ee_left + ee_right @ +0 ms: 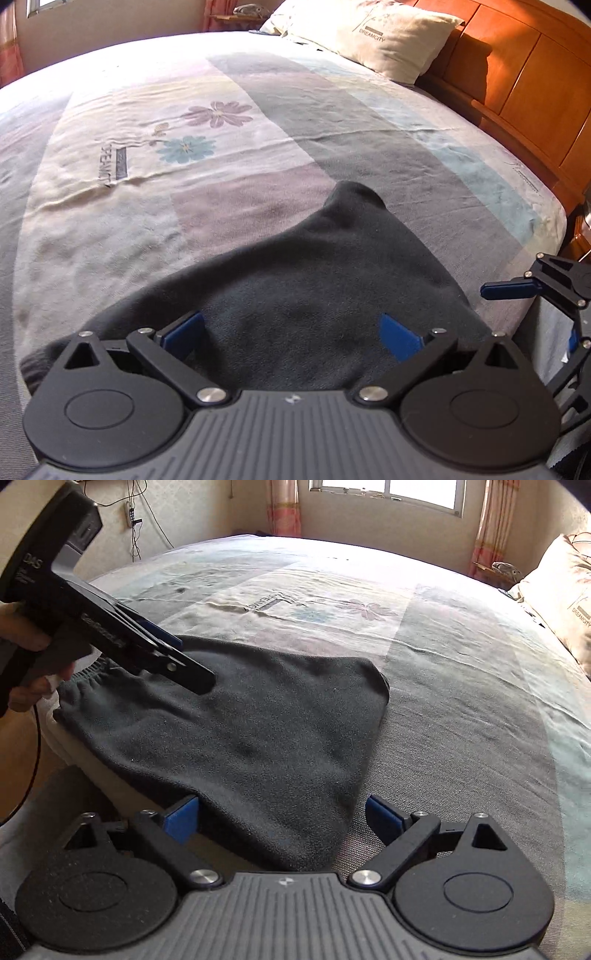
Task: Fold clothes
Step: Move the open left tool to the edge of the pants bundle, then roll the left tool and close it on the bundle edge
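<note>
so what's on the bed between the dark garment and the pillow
Nothing: in the left wrist view only bare patterned bedsheet lies between the dark grey garment and the pillow.

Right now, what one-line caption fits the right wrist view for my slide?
Open right tool at the near edge of a dark garment on the bed, left tool over its waistband.

Floral bedsheet (207, 122) on bed; 1 pillow (384, 33) against wooden headboard (524, 81); curtained window (384, 491).
</note>
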Demonstrator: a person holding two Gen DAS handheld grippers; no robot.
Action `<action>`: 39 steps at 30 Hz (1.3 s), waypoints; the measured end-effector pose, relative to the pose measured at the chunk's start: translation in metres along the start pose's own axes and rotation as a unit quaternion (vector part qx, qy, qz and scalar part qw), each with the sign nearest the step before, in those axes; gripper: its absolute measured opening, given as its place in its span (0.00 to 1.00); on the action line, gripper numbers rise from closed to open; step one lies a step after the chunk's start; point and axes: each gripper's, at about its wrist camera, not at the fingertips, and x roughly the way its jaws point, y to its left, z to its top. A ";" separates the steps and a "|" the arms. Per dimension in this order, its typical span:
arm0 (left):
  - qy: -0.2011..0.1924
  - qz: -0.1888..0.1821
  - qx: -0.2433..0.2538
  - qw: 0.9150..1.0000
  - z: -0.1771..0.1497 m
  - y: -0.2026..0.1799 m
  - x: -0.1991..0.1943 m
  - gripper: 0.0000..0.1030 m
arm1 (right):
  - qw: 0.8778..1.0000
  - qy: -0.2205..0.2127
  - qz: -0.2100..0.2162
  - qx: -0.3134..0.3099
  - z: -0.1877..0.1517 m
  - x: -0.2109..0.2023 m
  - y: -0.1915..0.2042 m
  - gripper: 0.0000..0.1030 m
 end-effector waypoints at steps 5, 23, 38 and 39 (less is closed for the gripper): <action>0.000 0.011 -0.009 1.000 0.002 0.000 -0.005 0.98 | 1.000 -0.006 0.001 0.004 0.003 -0.005 -0.002 0.93; -0.039 0.006 -0.109 0.993 -0.066 0.034 -0.090 0.98 | 0.995 0.006 0.089 0.054 0.000 0.001 0.008 0.98; -0.056 -0.100 -0.379 0.918 -0.107 0.160 -0.080 0.99 | 0.935 -0.002 0.177 0.307 -0.005 0.012 -0.098 1.00; -0.053 -0.119 -0.393 0.910 -0.107 0.164 -0.078 0.99 | 0.931 0.004 0.183 0.316 -0.005 0.016 -0.103 1.00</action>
